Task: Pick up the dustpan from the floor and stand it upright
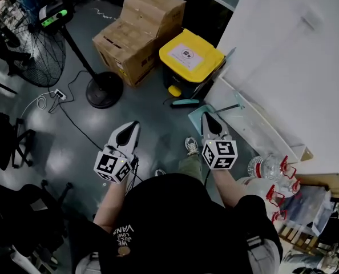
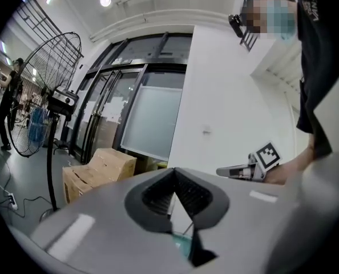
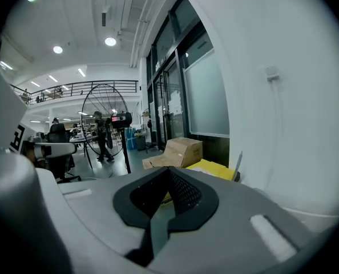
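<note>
Left tongs (image 1: 133, 125): my jaws pressed together, empty.
Right tongs (image 1: 207, 117): likewise pressed together, empty.
Teal dustpan (image 1: 193, 115): on floor (by white wall (image 1: 283, 50)).

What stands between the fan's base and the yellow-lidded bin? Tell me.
Head view: a corner of the lower cardboard box stands between the fan's base and the yellow-lidded bin.

The left gripper (image 1: 133, 128) and right gripper (image 1: 209, 120) point forward, side by side. Both sets of jaws are pressed together, empty.
</note>
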Demonstrator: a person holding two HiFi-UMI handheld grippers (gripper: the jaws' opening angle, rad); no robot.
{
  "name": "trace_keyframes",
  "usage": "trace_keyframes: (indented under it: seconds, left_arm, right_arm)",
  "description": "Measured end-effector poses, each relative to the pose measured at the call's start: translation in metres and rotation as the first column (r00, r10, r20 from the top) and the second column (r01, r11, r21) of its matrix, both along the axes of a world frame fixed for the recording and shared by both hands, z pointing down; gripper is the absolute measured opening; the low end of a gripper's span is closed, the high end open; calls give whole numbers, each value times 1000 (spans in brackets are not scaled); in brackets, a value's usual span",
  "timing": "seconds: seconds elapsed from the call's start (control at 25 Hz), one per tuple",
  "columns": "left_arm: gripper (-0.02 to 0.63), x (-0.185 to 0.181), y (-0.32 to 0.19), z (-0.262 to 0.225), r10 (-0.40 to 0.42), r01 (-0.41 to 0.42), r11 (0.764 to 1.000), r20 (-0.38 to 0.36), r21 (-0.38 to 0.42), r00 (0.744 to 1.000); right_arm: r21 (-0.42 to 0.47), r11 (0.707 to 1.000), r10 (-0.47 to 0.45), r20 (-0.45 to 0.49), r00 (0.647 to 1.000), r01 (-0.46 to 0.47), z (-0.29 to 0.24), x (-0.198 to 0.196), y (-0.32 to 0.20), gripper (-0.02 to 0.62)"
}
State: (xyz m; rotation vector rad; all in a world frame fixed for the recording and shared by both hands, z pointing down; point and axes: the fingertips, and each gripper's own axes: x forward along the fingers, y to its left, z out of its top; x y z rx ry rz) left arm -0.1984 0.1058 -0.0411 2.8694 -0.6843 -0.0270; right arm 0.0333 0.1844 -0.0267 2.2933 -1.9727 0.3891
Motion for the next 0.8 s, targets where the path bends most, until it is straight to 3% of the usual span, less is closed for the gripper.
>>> trace_keyframes:
  seconds: [0.36,0.8]
  left_arm:
    - [54,-17,17,-1,-28,27,999,-12,-19,1000]
    - [53,-30,27,4,-52,51,997,-23,-50,998]
  right_arm:
    - [40,998,-44,68,997,41,-11,-31,6,2]
    - [0,986,-168,99,981,169,0,-75,4,0]
